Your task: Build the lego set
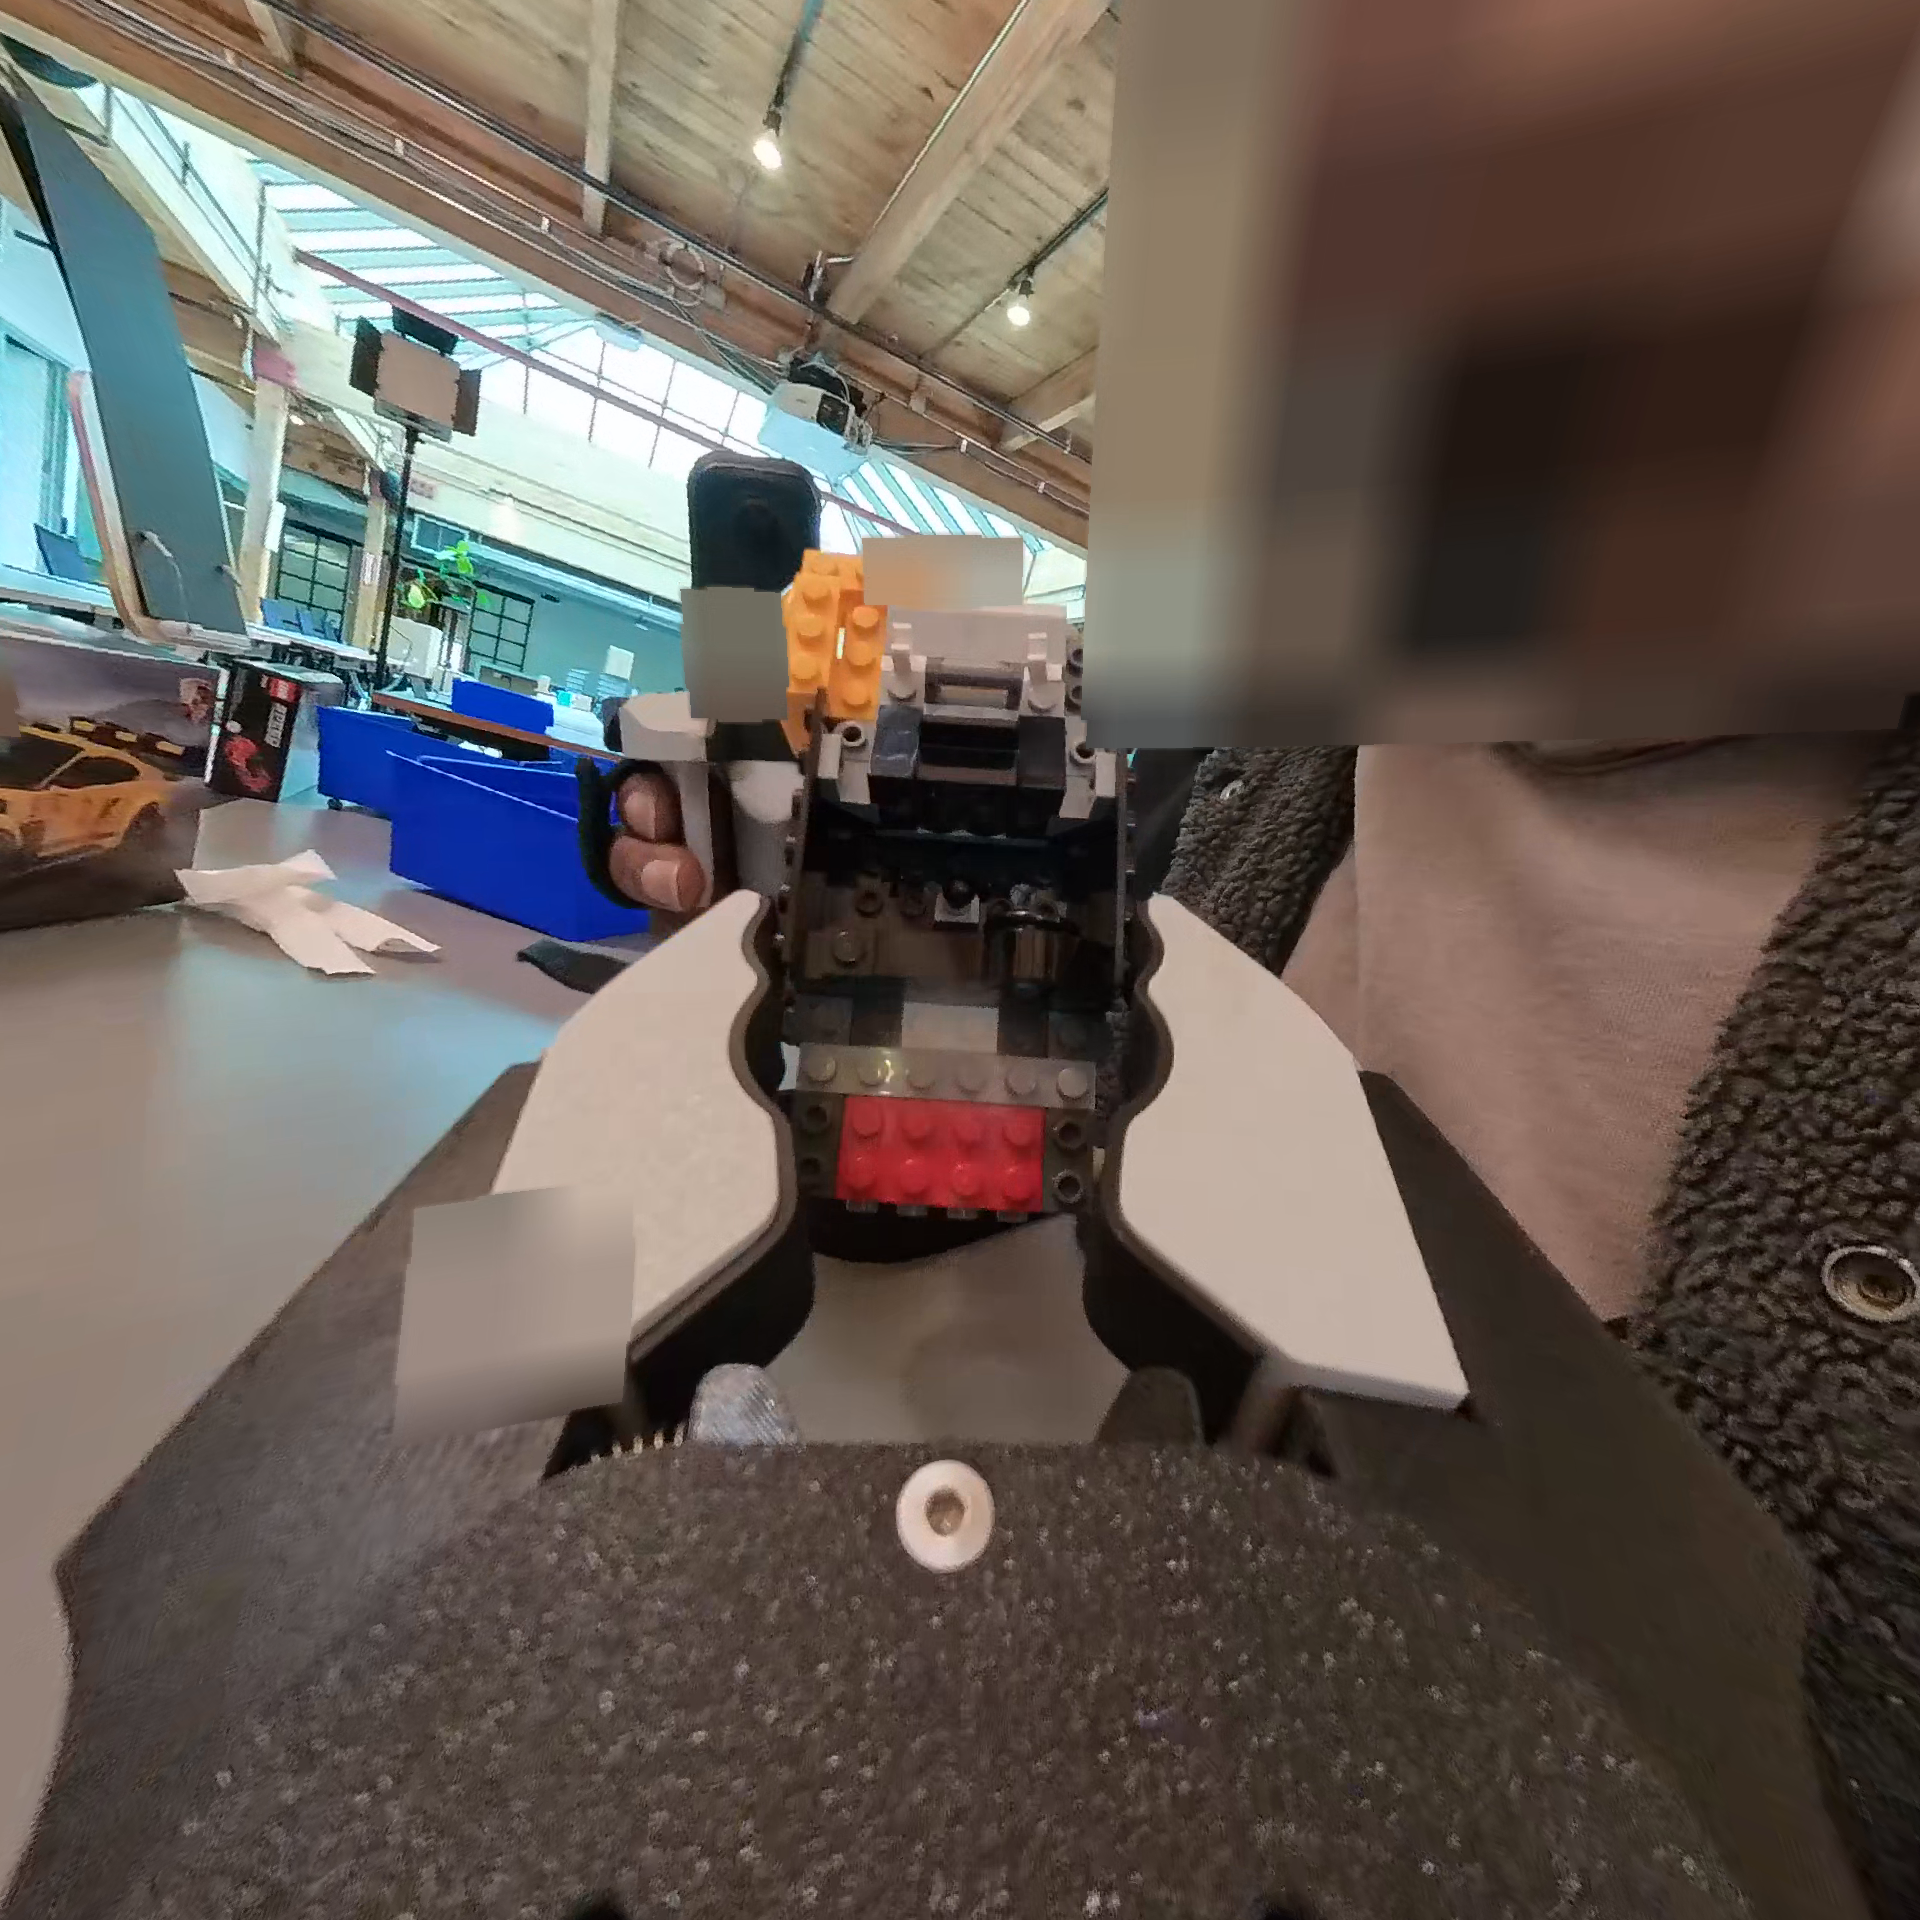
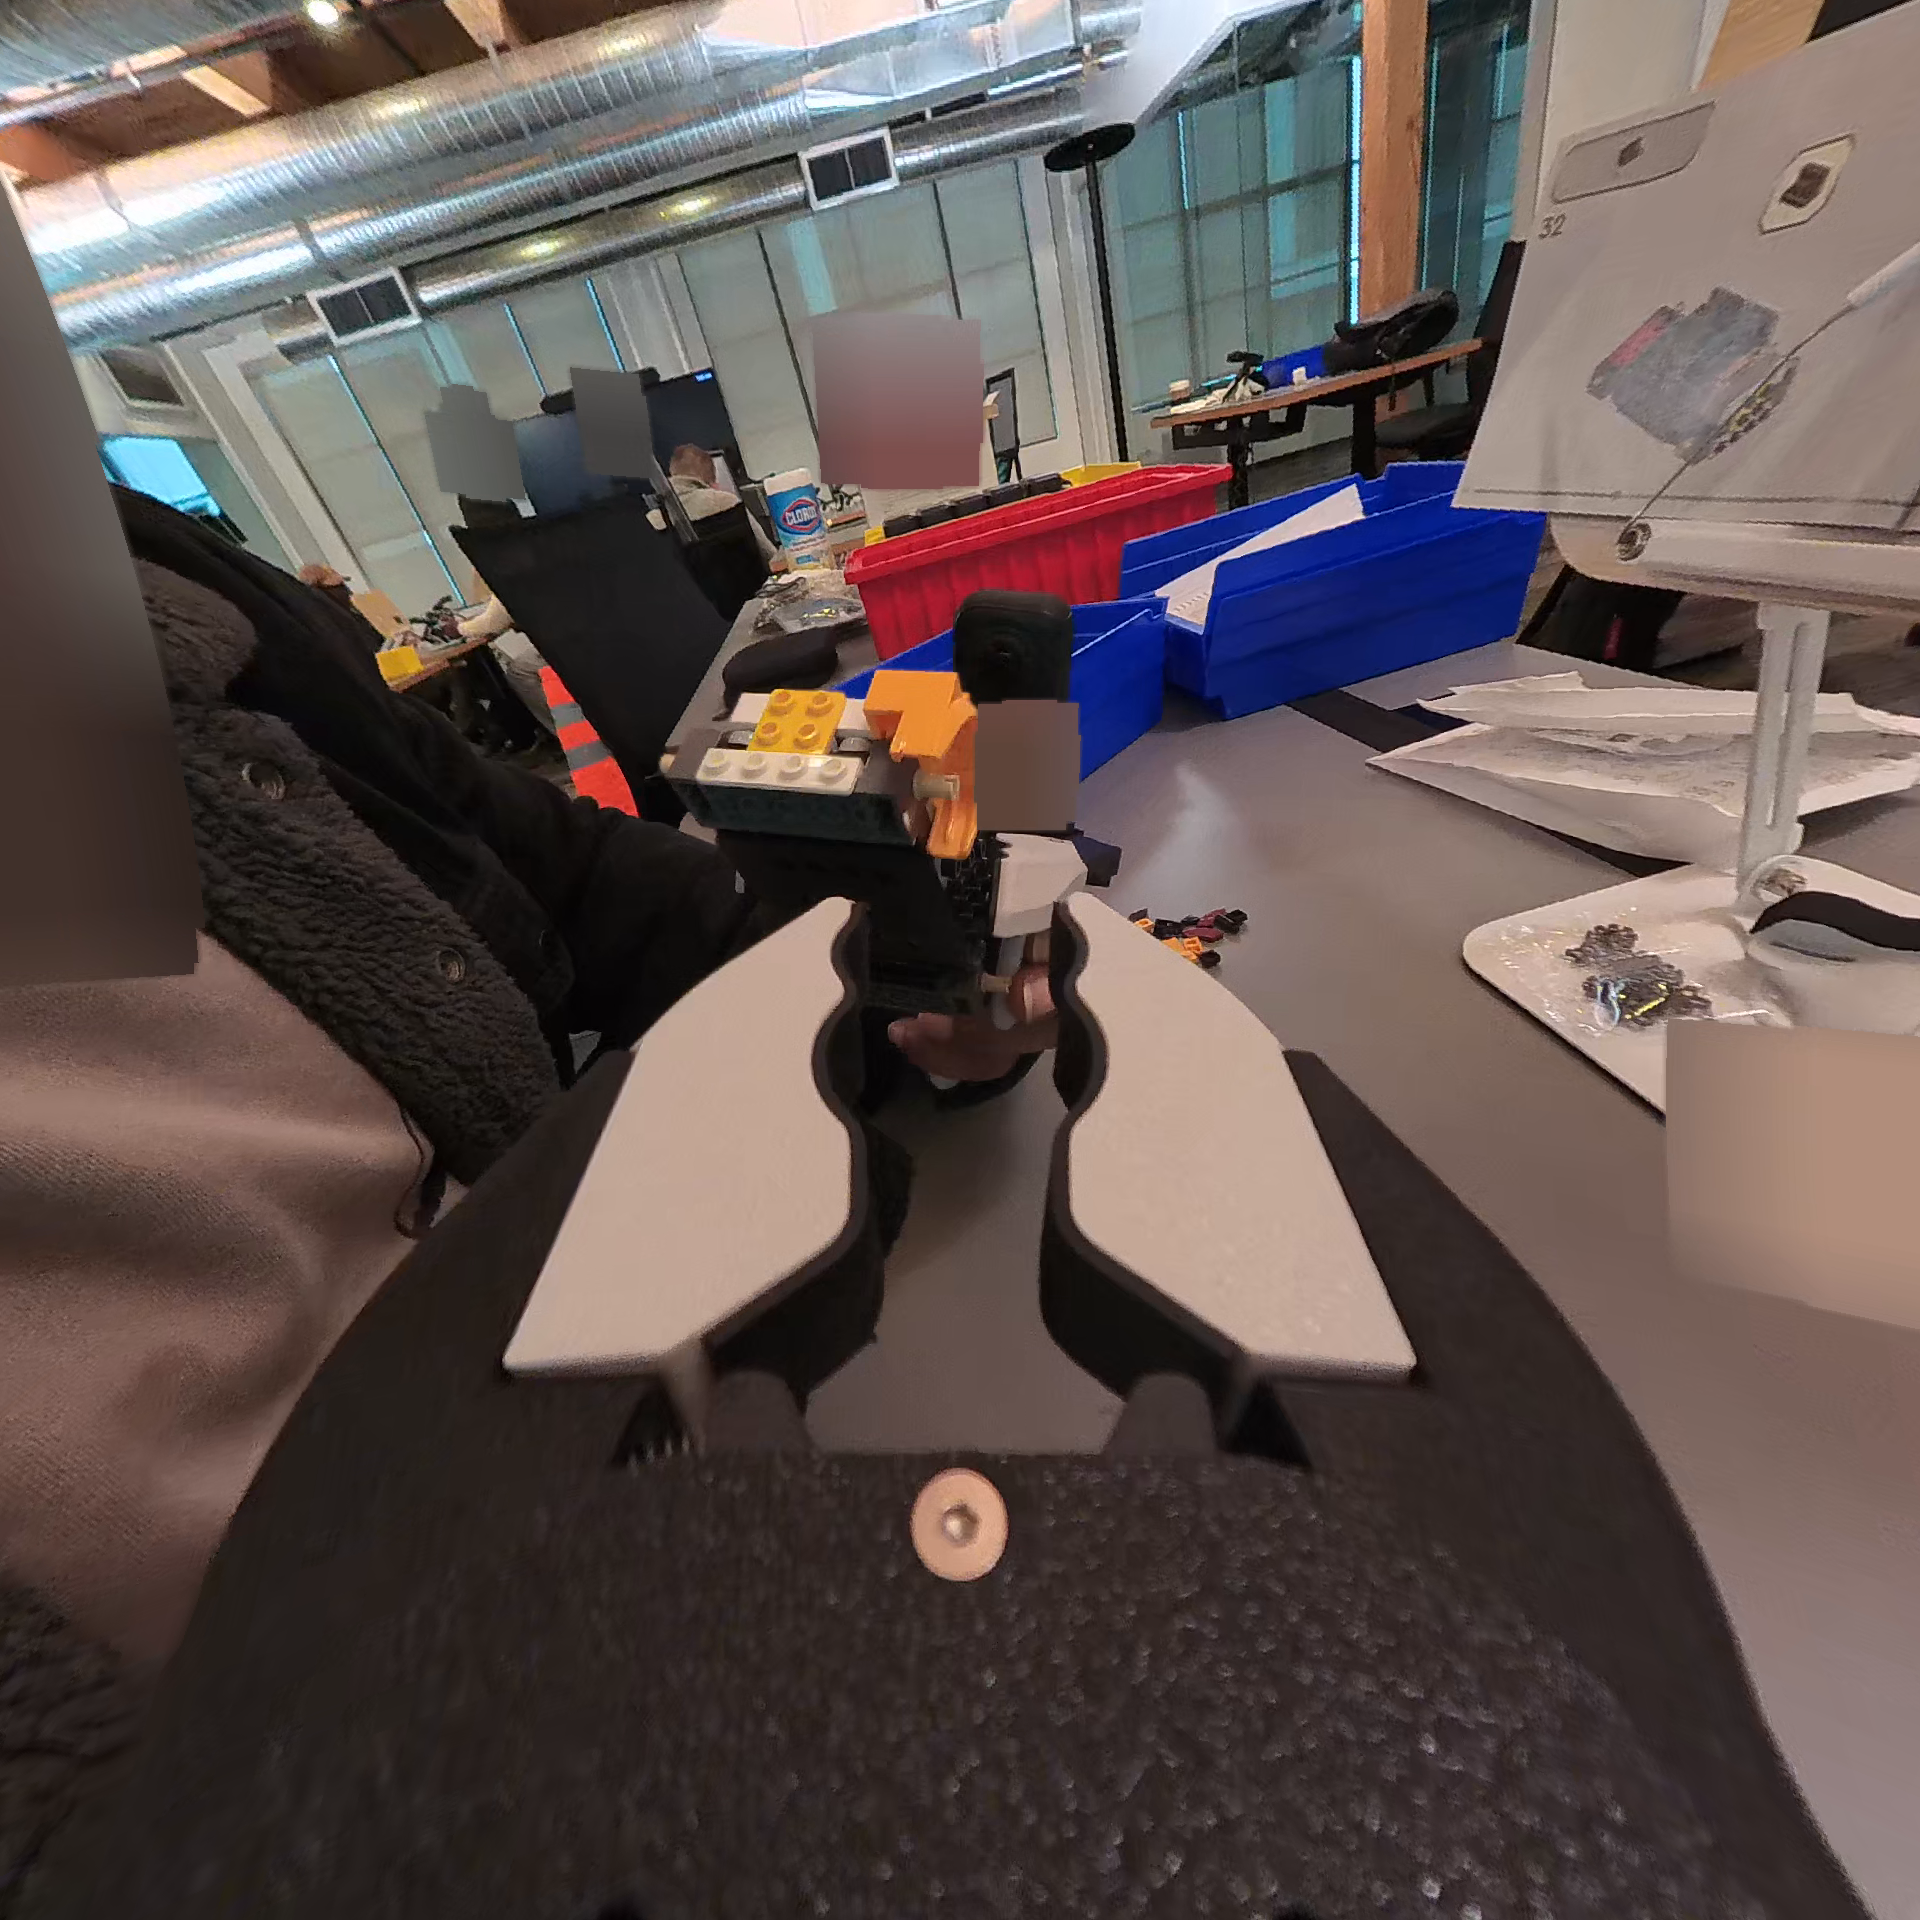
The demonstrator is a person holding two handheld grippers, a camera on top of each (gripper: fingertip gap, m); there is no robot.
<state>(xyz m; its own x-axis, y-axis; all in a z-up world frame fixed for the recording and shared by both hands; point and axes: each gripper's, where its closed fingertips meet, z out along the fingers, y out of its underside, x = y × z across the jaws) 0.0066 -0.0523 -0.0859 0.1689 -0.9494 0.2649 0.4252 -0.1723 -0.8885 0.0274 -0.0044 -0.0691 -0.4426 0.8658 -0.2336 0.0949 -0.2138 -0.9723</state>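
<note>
- The left gripper clamps the dark lego car chassis between both fingers, holding it above the grey table.
- The right gripper is parted, its fingers flanking the chassis's end.

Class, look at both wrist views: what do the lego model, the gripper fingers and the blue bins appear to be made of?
lego model: hard moulded plastic, glossy; the studs catch highlights. Left gripper fingers: matte pale faces with dark wavy inner pads, probably rubber or printed plastic. Blue bins: smooth, stiff plastic with a slight sheen.
</note>
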